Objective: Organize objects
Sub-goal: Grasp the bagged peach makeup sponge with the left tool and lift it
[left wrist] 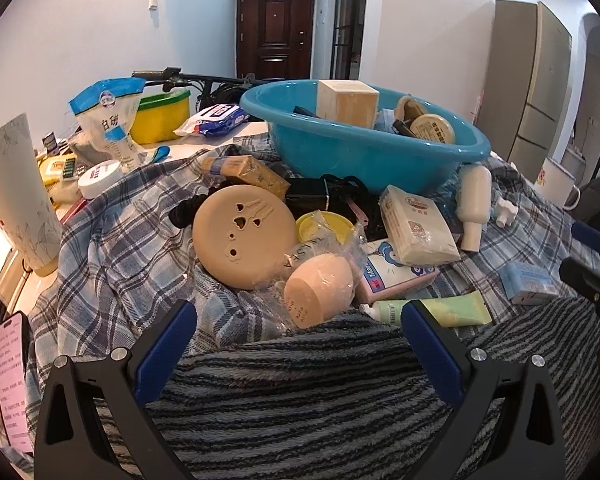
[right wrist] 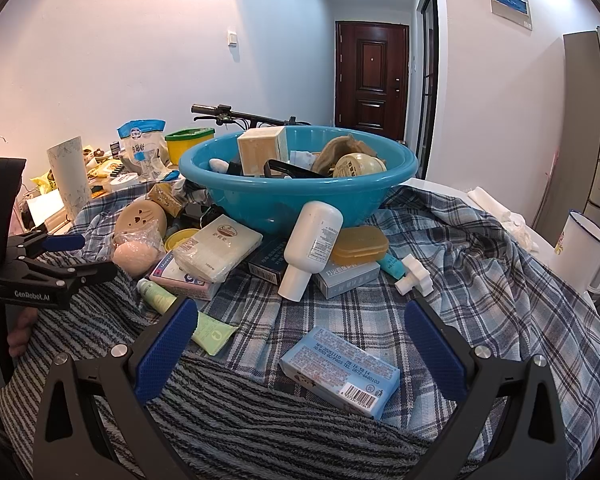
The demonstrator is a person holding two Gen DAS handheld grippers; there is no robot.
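Both the left tool (left wrist: 298, 334) and right tool (right wrist: 300, 334) gape wide, empty. The blue basin (right wrist: 292, 200) holds some items; many, like the blue soap box (right wrist: 340, 366), lie before it.

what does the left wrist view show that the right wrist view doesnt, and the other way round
Only the left wrist view: a phone with a lit screen at the table's left edge.
Only the right wrist view: an amber soap case on a grey box, and the left gripper from the side, open.
Both: the blue basin holding items, the white bottle, the green tube, the light blue box and the plaid cloth. The right gripper is open, empty.
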